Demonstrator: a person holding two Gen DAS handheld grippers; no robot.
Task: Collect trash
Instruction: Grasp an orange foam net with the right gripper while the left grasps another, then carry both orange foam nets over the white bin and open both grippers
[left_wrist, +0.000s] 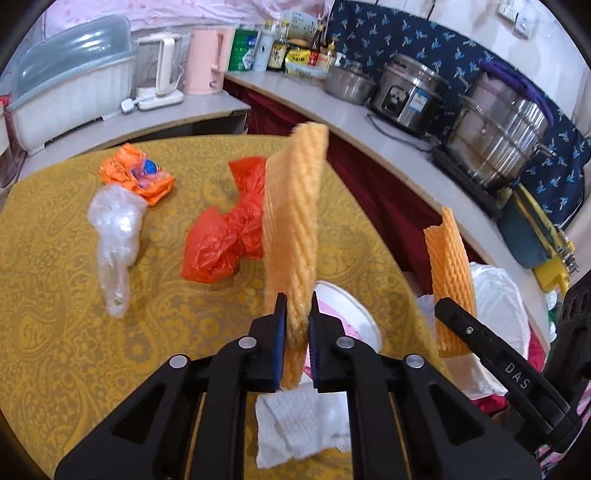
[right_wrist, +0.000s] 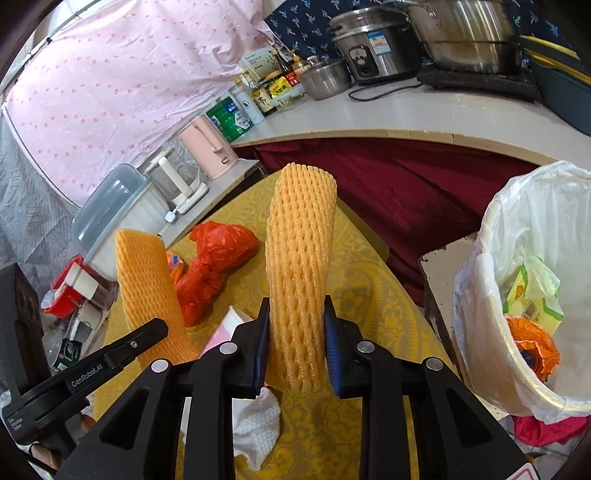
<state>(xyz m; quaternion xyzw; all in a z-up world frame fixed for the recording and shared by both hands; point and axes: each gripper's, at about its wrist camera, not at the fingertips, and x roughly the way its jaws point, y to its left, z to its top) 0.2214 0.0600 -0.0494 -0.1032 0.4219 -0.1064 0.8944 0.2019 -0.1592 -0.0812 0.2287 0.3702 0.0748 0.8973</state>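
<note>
From my left wrist camera, my left hand-held gripper (left_wrist: 297, 306) is pinching a flattened orange foam fruit net (left_wrist: 293, 221), which stands up between the blue pads and rises well past the fingertips. Ahead of it and to the left, a crumpled red plastic bag (left_wrist: 225, 240) lies on the table (left_wrist: 55, 314), which is covered with a yellow patterned cloth. Further left lie a clear plastic bag (left_wrist: 114, 236) and, beyond that, an orange snack wrapper (left_wrist: 138, 173). Directly under the fingers lies a white paper towel (left_wrist: 295, 424), with a white paper bowl (left_wrist: 351, 314) just ahead of it to the right. Off to the right, my right hand-held gripper (left_wrist: 458, 325) holds a second foam net (left_wrist: 450, 284), and the white-lined trash bin (left_wrist: 498, 295) sits behind it.

From my right wrist camera, my right hand-held gripper (right_wrist: 295, 317) is closed on that second foam net (right_wrist: 301, 266), a rounder tube standing upright between the pads. To its left, my left hand-held gripper (right_wrist: 151, 332) carries the flattened net (right_wrist: 147, 291), with the red plastic bag (right_wrist: 218, 266) on the table (right_wrist: 369, 295) behind it. The paper towel (right_wrist: 258, 424) lies below my fingers. To the right, off the table edge, the trash bin (right_wrist: 491, 332) stands open with a green packet (right_wrist: 535, 295) and an orange wrapper (right_wrist: 532, 347) inside.
</note>
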